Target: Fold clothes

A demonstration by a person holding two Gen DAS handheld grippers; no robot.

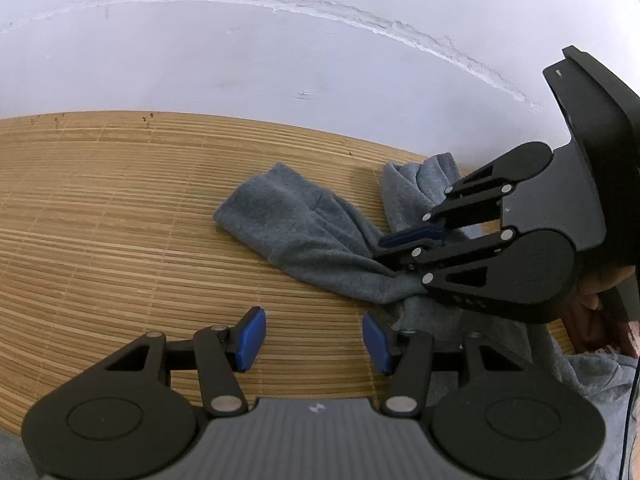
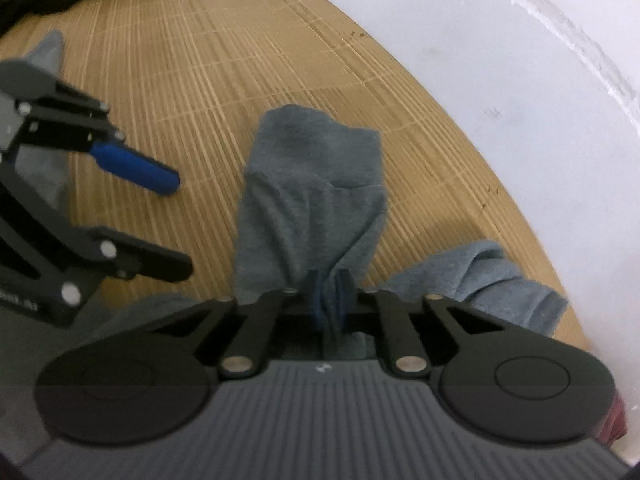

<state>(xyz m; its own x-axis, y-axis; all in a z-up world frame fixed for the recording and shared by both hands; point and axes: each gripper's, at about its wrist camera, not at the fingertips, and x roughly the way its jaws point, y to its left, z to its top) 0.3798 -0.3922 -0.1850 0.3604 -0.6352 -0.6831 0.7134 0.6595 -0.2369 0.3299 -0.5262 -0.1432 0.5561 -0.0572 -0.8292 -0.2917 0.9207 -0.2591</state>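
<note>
My right gripper [image 2: 329,300] was clenched on a bunched fold of the soft grey-blue knit garment [image 2: 312,184], its blue pads [image 2: 318,300] pinching the cloth between them. From that pinch the garment's narrow end ran straight ahead of the claw, its long axis in line with the fingers, lying flat on the slatted bamboo mat [image 2: 192,80]; another lobe trailed off to the claw's right. My left gripper [image 1: 314,338] hung released over bare mat, nothing between its pads, the cloth just to its right. I judged the right hand nearer, so the fold would start from it.
</note>
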